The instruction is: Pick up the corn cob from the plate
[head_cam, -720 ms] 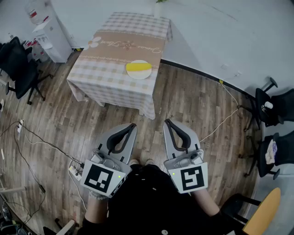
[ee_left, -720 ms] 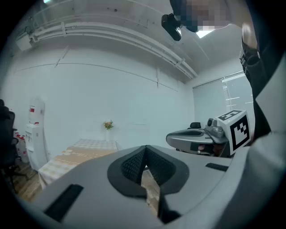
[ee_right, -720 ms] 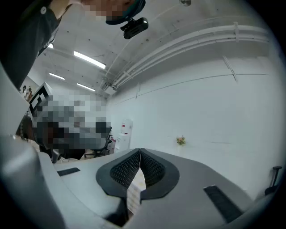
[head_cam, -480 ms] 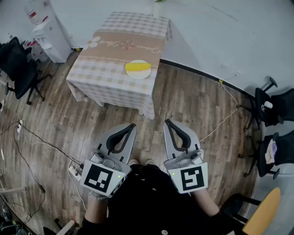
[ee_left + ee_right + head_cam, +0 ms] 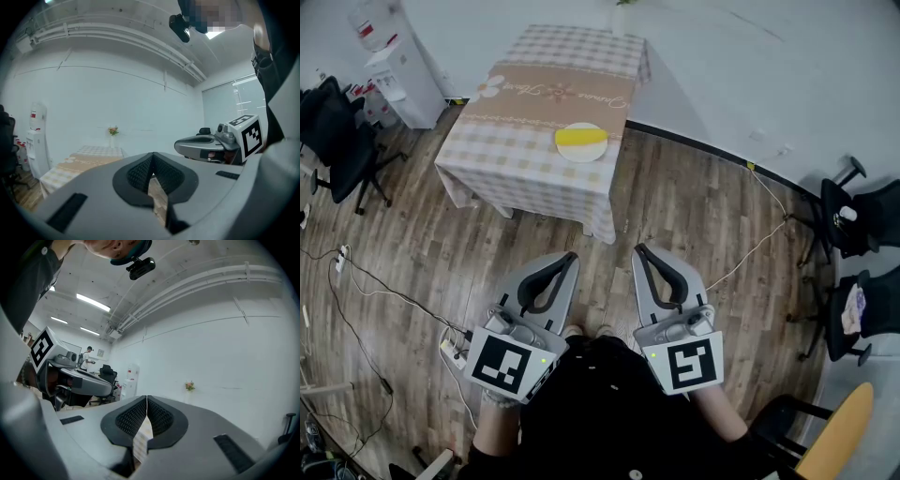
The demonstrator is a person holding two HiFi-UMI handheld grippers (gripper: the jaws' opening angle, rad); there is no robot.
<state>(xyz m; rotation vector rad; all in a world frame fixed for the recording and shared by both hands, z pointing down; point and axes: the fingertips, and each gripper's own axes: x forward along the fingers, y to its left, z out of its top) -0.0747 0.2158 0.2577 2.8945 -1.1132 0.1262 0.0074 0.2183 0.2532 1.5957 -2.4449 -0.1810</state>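
Only overhead: corn cob (image 5: 581,137) on plate (image 5: 582,154).

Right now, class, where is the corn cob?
Head view, upper centre: the corn cob lies on the white plate, by the right edge of the cloth-covered table.

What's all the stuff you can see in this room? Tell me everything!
Table: one, beige checked cloth, across the wooden floor.
Plate: one, white, near the table's front edge.
Corn cob: one, yellow, on the plate.
Flowers: one bunch, reddish, table's far end.
Water dispenser: one, white, left of table.
Chairs: several, black, both sides.
Left tool: one, grey, shut, empty.
Right tool: one, grey, shut, empty.
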